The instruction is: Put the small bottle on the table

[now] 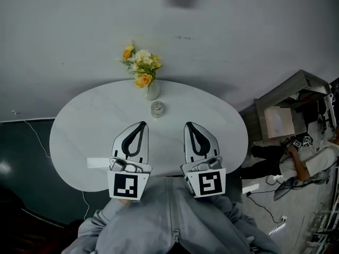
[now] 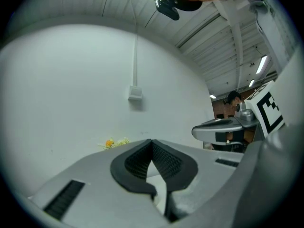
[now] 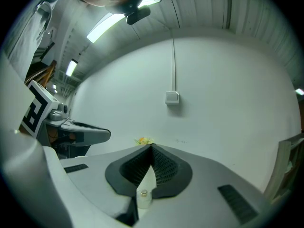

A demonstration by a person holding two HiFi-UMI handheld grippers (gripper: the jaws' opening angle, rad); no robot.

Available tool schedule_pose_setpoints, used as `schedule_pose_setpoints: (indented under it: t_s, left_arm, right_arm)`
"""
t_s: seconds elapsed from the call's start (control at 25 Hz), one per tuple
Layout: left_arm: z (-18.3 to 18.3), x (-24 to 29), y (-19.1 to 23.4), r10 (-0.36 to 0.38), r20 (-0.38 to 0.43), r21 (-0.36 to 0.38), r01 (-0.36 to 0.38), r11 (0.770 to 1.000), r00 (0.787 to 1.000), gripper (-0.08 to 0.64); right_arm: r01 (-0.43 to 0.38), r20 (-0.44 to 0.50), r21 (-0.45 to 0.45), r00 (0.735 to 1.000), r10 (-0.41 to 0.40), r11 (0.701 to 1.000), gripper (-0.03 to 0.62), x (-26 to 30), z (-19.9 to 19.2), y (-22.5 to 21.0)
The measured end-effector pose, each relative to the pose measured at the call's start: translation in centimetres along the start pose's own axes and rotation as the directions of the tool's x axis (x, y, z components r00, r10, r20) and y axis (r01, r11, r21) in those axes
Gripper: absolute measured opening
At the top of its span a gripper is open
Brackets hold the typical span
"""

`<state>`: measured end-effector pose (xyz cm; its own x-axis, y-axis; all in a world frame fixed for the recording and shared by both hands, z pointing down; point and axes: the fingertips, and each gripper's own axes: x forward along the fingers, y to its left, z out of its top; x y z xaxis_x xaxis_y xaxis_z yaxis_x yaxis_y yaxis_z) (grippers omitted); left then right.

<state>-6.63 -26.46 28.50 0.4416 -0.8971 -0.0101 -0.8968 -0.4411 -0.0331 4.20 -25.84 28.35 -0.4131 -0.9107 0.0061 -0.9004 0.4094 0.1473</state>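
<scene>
We see both grippers closed and empty. The left gripper [image 1: 142, 124] has its jaws met at the tips, with only bare white showing through the slot behind them in its own view. The right gripper [image 1: 188, 124] is closed the same way. The two hover side by side over the near half of the table [image 1: 74, 126], tips pointing toward the far edge.

The bottle [image 1: 157, 109] stands upright on the table near its far edge, just in front of the vase [image 1: 152, 91] of flowers. It is apart from both grippers and held by neither. From the head view it lies ahead of the fingertips and between the two, a little closer to the left tip than to the right.

In the right gripper view, though, the bottle [image 3: 144, 196] shows straight through the slot behind the closed tips [image 3: 152, 147], so we judge that gripper is the one aimed at it.

The bottle's long axis is vertical, cap up. Any approach would therefore need the jaws opened first, then brought forward level to either side of it, stopping short of the vase right behind it. As things lie, the bottle is already on the table.
</scene>
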Motion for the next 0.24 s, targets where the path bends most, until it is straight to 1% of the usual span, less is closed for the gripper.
schedule_pose_setpoints:
  t_s: [0.08,0.24]
  left_arm:
    - [-0.07,-0.04,-0.09,-0.005,-0.003,-0.003,0.005,1.000,1.000,0.008]
    - [-0.04,0.22,0.08,-0.013,0.002,0.003,0.013,1.000,1.000,0.008]
  right_arm:
    - [-0.003,-0.008,0.000,1.000,0.003,1.000,0.026,-0.03,-0.20,0.24]
    - [0.003,-0.006,0.048,1.000,-0.002,0.999,0.026,0.54,0.15,0.77]
